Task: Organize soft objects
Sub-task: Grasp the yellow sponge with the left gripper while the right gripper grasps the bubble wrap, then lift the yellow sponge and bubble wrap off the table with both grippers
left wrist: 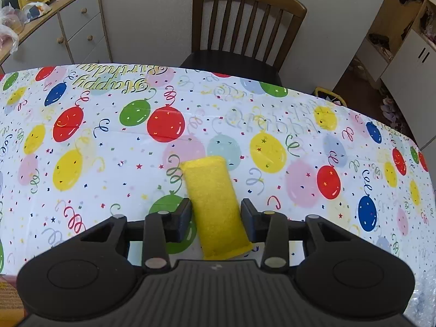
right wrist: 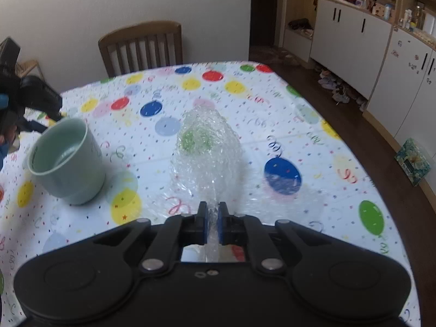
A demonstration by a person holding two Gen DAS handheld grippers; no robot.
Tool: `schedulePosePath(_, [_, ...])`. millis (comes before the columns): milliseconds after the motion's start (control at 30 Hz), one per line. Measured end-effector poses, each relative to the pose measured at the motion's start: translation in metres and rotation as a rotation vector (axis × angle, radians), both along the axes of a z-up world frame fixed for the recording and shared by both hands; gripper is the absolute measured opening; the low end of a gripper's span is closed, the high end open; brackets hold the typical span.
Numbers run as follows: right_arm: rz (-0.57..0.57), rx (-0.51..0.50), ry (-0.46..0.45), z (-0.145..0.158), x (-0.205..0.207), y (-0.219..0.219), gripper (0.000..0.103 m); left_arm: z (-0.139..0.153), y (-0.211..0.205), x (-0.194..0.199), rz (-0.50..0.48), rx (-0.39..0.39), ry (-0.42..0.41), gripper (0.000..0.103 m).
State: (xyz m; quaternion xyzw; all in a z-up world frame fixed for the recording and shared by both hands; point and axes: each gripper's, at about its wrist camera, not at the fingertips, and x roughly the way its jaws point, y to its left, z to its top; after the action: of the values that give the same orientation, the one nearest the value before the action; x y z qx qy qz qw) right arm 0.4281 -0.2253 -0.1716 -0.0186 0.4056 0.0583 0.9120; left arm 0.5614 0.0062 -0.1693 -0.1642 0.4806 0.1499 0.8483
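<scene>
A table under a white plastic birthday tablecloth printed with coloured balloons (left wrist: 109,147) fills both views, with a brown wooden slat-back chair (left wrist: 245,21) pushed in at its far edge, at twelve o'clock in the left wrist view. At nine o'clock in the right wrist view a pale green ceramic mug (right wrist: 66,160) stands upright on the cloth, well apart from the crumpled sheet of clear bubble wrap (right wrist: 207,150) that lies at the centre and runs back toward six o'clock. The black right gripper (right wrist: 212,220) has its jaws together, clamped on the near end of that wrap. In the left wrist view a yellow oblong sponge (left wrist: 215,207) lies at centre, slightly tilted, between the black left gripper (left wrist: 215,215) fingers; the left-hand finger looks to be touching it, while at the right-hand one contact is hard to judge.
</scene>
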Motion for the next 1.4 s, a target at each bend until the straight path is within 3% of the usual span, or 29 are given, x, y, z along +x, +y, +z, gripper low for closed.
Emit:
schedulePosePath(300, [-0.023,0.045,-0.043,0.023,-0.021,-0.018,0.006,0.014,0.001,-0.012,-0.033,0.003,-0.025,0.015])
schedulePosePath(667, [-0.032,0.063,-0.055,0.031,-0.042,-0.027,0.006,0.012,0.004,-0.024,0.005,-0.049,-0.027,0.015])
schedulePosePath(733, [-0.032,0.064,-0.058,0.031,-0.045,-0.027,0.006,0.014,0.000,-0.023,0.000,-0.030,-0.021,0.022])
schedulePosePath(767, [-0.032,0.063,-0.059,0.031,-0.047,-0.027,0.006,0.015,-0.002,-0.021,-0.005,-0.022,-0.017,0.035])
schedulePosePath(800, [-0.032,0.064,-0.060,0.030,-0.048,-0.028,0.006,0.015,-0.003,-0.020,-0.007,-0.015,-0.017,0.058])
schedulePosePath(867, [-0.037,0.069,-0.060,0.031,-0.050,-0.029,0.006,0.016,-0.004,-0.020,-0.002,0.001,-0.038,0.080])
schedulePosePath(1100, [-0.049,0.067,-0.054,0.028,-0.054,-0.033,0.006,0.006,-0.015,-0.004,-0.043,0.083,0.023,0.080])
schedulePosePath(1300, [-0.051,0.066,-0.051,0.027,-0.056,-0.032,0.006,-0.006,-0.012,0.000,-0.025,0.079,0.039,0.078])
schedulePosePath(1333, [-0.050,0.064,-0.051,0.026,-0.056,-0.032,0.006,-0.007,-0.011,0.000,-0.021,0.080,0.038,0.076])
schedulePosePath(1400, [-0.048,0.062,-0.051,0.026,-0.056,-0.031,0.006,-0.010,-0.011,0.001,-0.020,0.080,0.045,0.058])
